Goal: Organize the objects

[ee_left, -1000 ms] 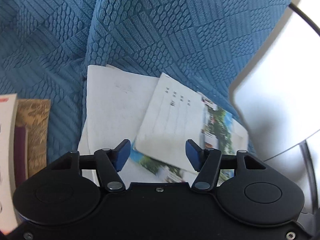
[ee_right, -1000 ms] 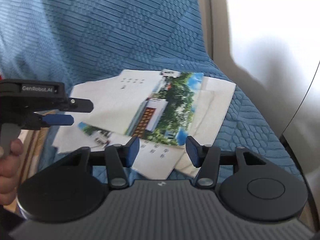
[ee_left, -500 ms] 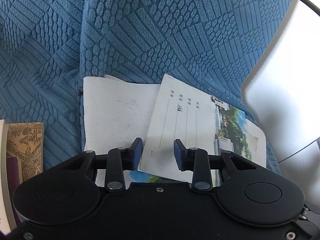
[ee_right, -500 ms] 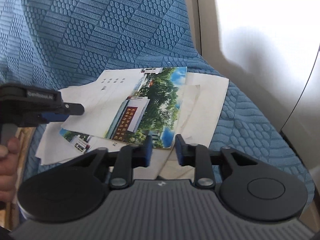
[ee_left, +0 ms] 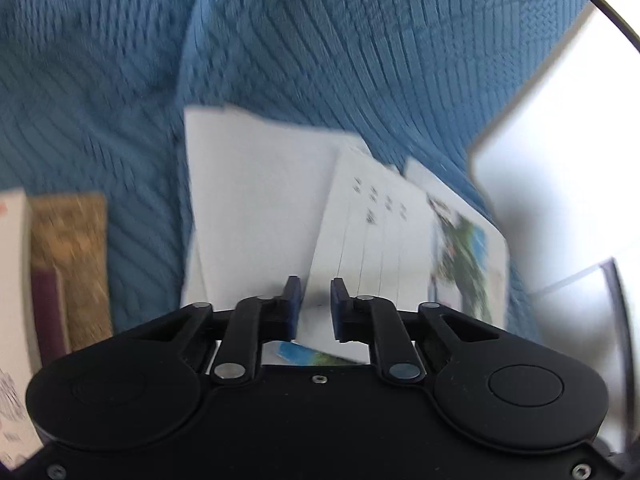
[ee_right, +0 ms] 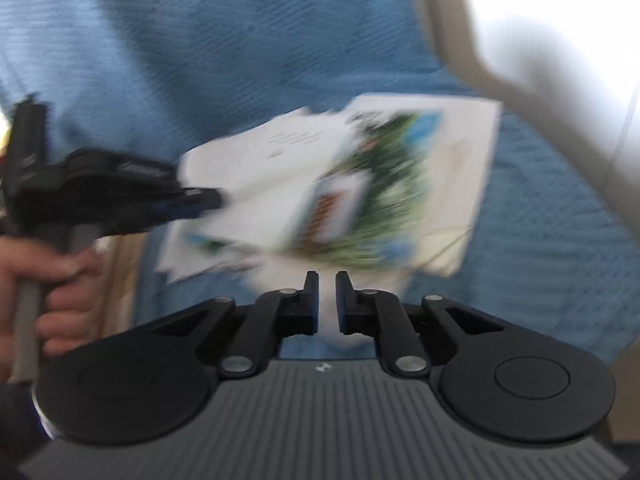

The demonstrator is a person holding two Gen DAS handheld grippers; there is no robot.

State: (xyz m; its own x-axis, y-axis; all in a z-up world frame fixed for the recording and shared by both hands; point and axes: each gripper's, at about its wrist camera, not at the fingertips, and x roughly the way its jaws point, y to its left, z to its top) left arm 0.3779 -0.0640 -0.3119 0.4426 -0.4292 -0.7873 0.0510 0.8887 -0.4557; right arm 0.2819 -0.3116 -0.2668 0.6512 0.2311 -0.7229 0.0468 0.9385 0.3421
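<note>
A loose stack of white papers (ee_left: 256, 208) and a printed leaflet with a green photo (ee_left: 400, 248) lies on the blue sofa seat. My left gripper (ee_left: 314, 306) is shut on the near edge of the stack; it also shows in the right wrist view (ee_right: 192, 204), clamping the stack's left edge. My right gripper (ee_right: 327, 300) is shut on the near edge of the same stack (ee_right: 340, 200), under the leaflet's photo. Both views are motion-blurred.
Books with a brown patterned cover (ee_left: 68, 264) lie on the sofa at the left. The blue textured sofa back (ee_left: 320, 40) rises behind the papers. A white armrest or wall (ee_left: 560, 160) stands at the right.
Both grippers have closed from open onto the edges of the paper stack. The stack now shifts with them and the views have blurred.
</note>
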